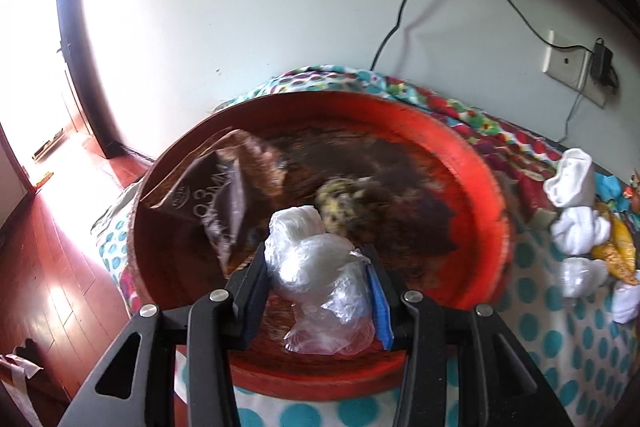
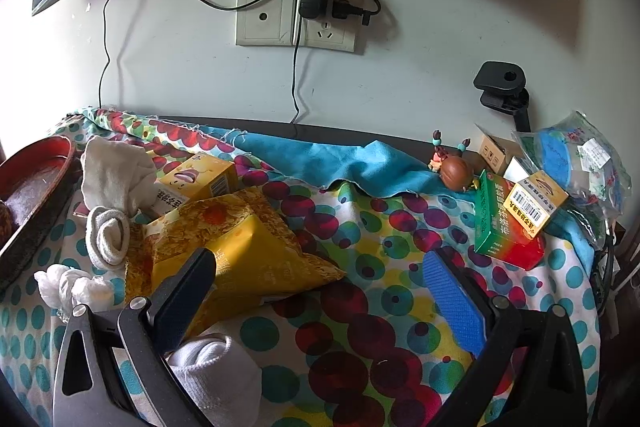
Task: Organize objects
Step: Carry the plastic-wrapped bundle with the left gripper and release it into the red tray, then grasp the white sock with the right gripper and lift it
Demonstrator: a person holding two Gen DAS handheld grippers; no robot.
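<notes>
My left gripper [image 1: 318, 259] is shut on a crumpled clear plastic bag [image 1: 320, 267] and holds it over the round red tray [image 1: 472, 163]. In the tray lie a dark brown foil packet [image 1: 224, 195] and a blurred yellowish object [image 1: 340, 195]. My right gripper [image 2: 320, 263] is open and empty above the spotted cloth [image 2: 360, 307]. Its left finger hangs over a yellow snack bag [image 2: 248, 251]. White socks [image 2: 116, 179] and a yellow box [image 2: 200, 179] lie left of it. The tray's edge shows at far left in the right wrist view [image 2: 36, 187].
A green and red box [image 2: 504, 223], a small yellow box [image 2: 536, 205], a brown figurine [image 2: 454, 173] and a blue bagged item [image 2: 576, 163] sit at the right. A white sock [image 2: 216, 367] lies under my right gripper. Wall sockets [image 2: 296, 23] with cables are behind. A wooden floor [image 1: 52, 259] lies left.
</notes>
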